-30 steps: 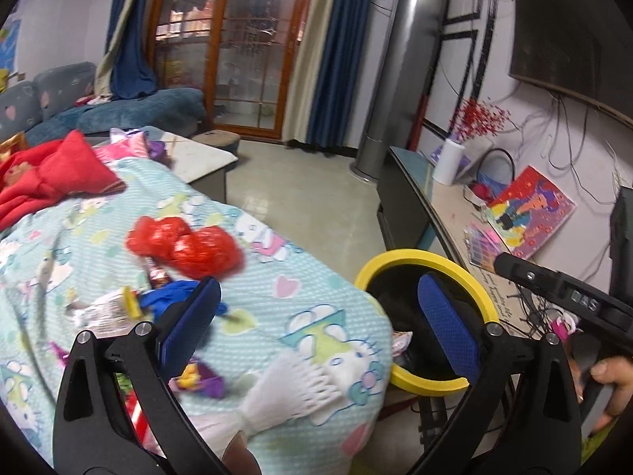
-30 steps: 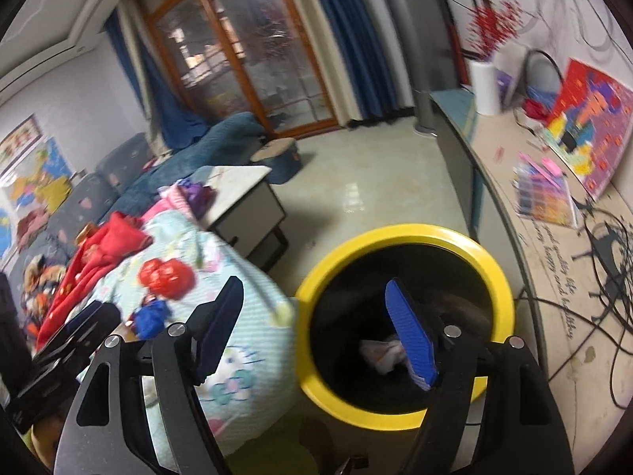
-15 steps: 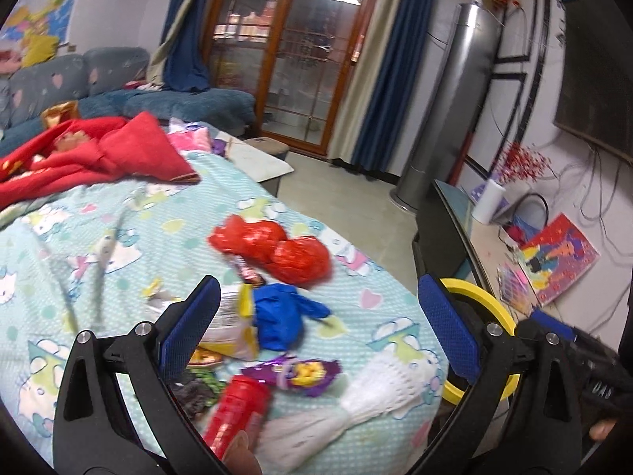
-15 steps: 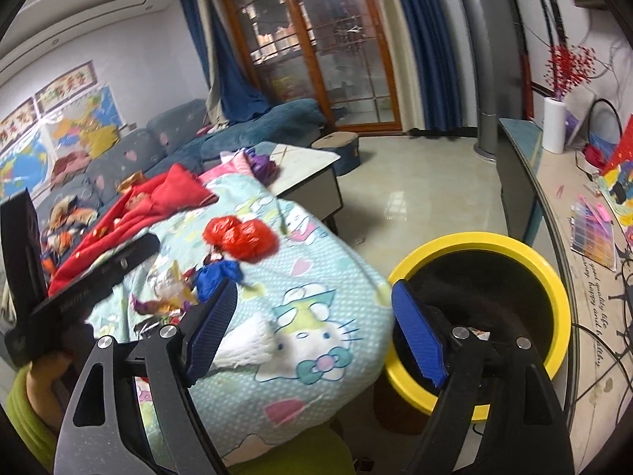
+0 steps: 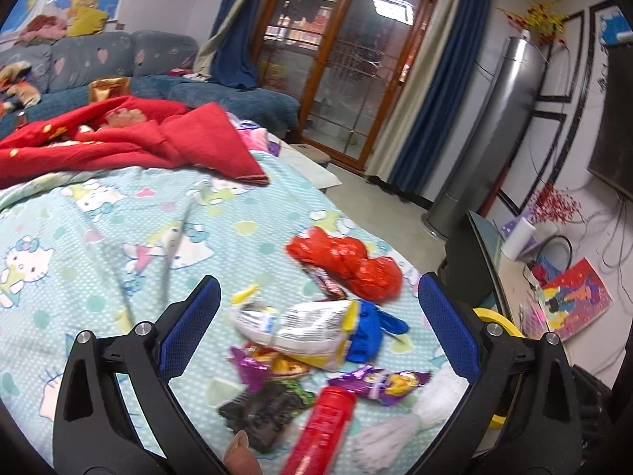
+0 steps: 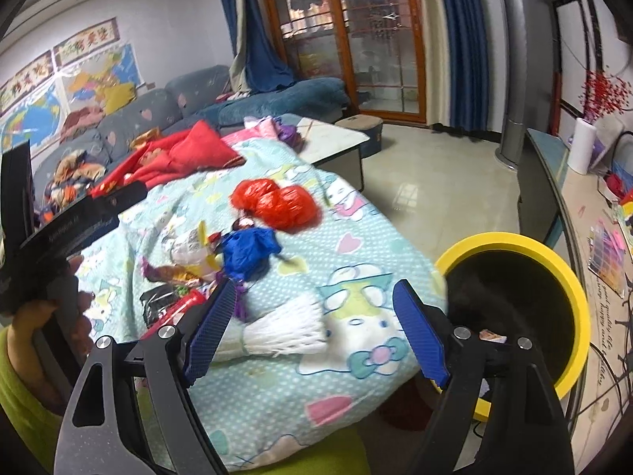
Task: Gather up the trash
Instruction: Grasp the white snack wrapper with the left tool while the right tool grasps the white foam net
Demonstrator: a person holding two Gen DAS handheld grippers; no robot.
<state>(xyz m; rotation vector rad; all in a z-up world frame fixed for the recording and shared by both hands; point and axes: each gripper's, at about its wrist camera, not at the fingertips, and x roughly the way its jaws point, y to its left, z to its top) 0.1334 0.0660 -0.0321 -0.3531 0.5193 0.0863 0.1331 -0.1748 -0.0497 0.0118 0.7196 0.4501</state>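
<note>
Both grippers have been swung from the yellow bin (image 6: 569,277) toward the litter pile (image 5: 316,340). Left gripper (image 5: 316,320) and right gripper (image 6: 312,330) fingers are held open and empty, ready for a pick beside the bin.

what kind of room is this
Most likely a home living room: a grey-blue heart-patterned fabric sofa along the wall, wood-framed glass sliding doors with blue curtains, and a cartoon-cat-print blanket strewn with wrappers.

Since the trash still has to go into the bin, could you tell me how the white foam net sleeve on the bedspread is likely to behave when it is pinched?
The white foam net sleeve looks like open mesh, so it would probably squash flat and feel very light. It lies limp, flared at one end, so expect it to flop rather than hold its shape. Resting on the soft bedspread, it may slide or snag if merely pushed.
</note>
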